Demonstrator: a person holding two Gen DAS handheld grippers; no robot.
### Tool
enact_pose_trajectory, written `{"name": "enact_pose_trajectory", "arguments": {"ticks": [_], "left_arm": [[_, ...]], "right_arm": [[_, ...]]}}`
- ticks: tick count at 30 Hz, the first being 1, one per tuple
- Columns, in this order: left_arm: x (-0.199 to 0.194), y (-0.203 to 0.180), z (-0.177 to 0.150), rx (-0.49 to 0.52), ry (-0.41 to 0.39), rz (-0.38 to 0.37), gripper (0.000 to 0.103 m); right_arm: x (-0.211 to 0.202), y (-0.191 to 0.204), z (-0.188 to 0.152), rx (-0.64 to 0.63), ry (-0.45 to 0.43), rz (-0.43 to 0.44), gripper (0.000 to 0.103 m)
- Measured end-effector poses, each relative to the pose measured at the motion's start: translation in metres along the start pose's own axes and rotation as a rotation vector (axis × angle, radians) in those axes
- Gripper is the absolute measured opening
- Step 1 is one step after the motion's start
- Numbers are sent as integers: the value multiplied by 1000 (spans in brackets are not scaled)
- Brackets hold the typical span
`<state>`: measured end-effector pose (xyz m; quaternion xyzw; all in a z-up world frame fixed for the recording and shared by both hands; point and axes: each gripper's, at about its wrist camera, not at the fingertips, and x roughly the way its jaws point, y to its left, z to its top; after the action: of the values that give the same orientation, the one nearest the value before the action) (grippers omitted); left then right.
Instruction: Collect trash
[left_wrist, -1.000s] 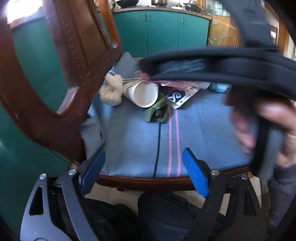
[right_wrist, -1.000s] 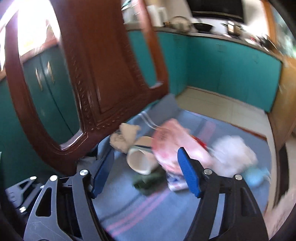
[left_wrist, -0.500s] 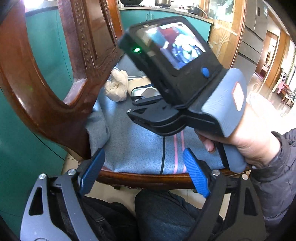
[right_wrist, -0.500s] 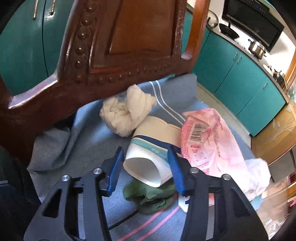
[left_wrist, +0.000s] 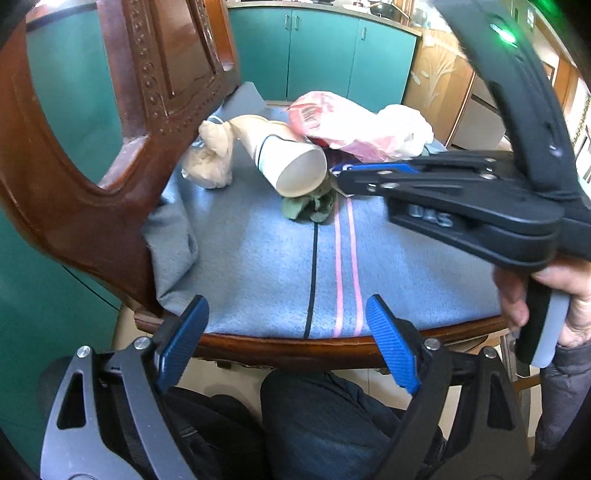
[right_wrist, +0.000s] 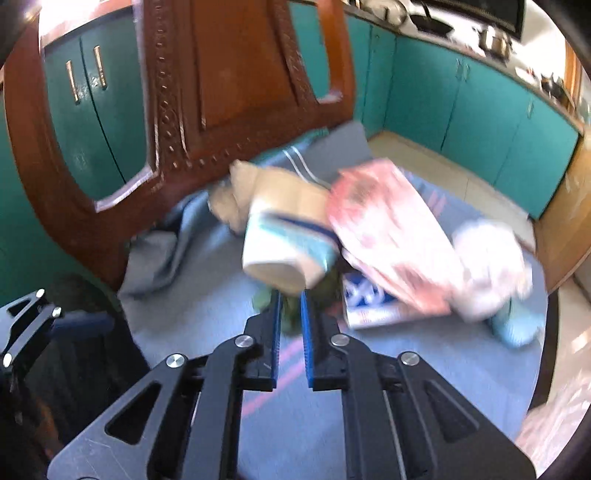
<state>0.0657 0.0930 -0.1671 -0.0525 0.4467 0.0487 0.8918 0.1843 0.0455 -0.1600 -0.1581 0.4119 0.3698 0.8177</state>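
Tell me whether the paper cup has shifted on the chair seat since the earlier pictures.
Yes. In the left wrist view the paper cup now points its mouth further toward the pink stripes, lying over the green scrap.

- Chair back (left_wrist: 110, 155): glossy varnished dark wood with carved beading, at ten o'clock.
- Blanket (left_wrist: 266, 266): matt, fuzzy grey-blue cloth, striped.
- Paper cup (left_wrist: 291, 162): smooth matt paper, at twelve o'clock.
- Tissue wad (left_wrist: 212, 155): crumpled soft paper, cream.
- Pink bag (left_wrist: 343, 125): thin crinkled plastic, slightly shiny.
- Green scrap (left_wrist: 310, 206): limp and wrinkled; material unclear.
- Left gripper (left_wrist: 288, 347): ribbed blue pads, matt black frame, metal rivets.
- Cabinets (right_wrist: 480, 103): smooth teal panels.
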Motion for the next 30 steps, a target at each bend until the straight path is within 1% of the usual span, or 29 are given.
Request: {"name": "enact_pose_trajectory", "arguments": {"ticks": [1,2,3,5,6,7,10,12,13,14,15,17,19,20,21,23,26,30], "left_arm": [[2,-1,-1,2,5,0,87],[3,-2,-1,4,8,0,87],[4,-3,-2,7,12,1,87],[5,-4,-2,11,15,6,87],[4,-4,-1,11,15,9,87],[4,-4,-2,11,15,12,87],[3,-1,-3,5,18,18,88],[3,0,-4,1,21,21,88],[3,0,-5,0,23,22,88],[2,1,-6,-1,25,23,88],[2,2,-6,-3,27,23,89],[2,3,-8,-7,32,21,89],[1,5,-9,-7,33,21,89],[1,5,-9,-7,32,22,89],[-1,6,-9,-7,30,22,89],[-2,7,-9,-9,27,23,89],[-2,9,-10,-12,29,22,89],[-2,9,-8,-10,31,20,89]], "right_arm": [[-2,-3,-2,9,-4,9,12],[-2,-7,-1,31,-11,20,19],[-3,-8,0,51,-18,28,36],[-5,-8,3,102,-47,67,57],[-2,-8,10,117,-62,98,57],[1,-5,14,118,-70,105,57],[14,8,28,84,-81,45,57],[22,21,34,35,-72,3,59],[27,29,37,-3,-70,-39,60],[31,34,38,-33,-69,-78,65],[37,43,39,-85,-66,-137,67],[51,56,39,-158,-45,-223,67],[61,63,37,-194,-32,-259,67],[64,65,36,-207,-33,-271,65],[65,65,35,-204,-30,-266,49],[66,63,34,-179,-26,-249,49],[52,56,35,-129,-48,-177,49],[12,41,32,-49,-103,-80,49]]}}
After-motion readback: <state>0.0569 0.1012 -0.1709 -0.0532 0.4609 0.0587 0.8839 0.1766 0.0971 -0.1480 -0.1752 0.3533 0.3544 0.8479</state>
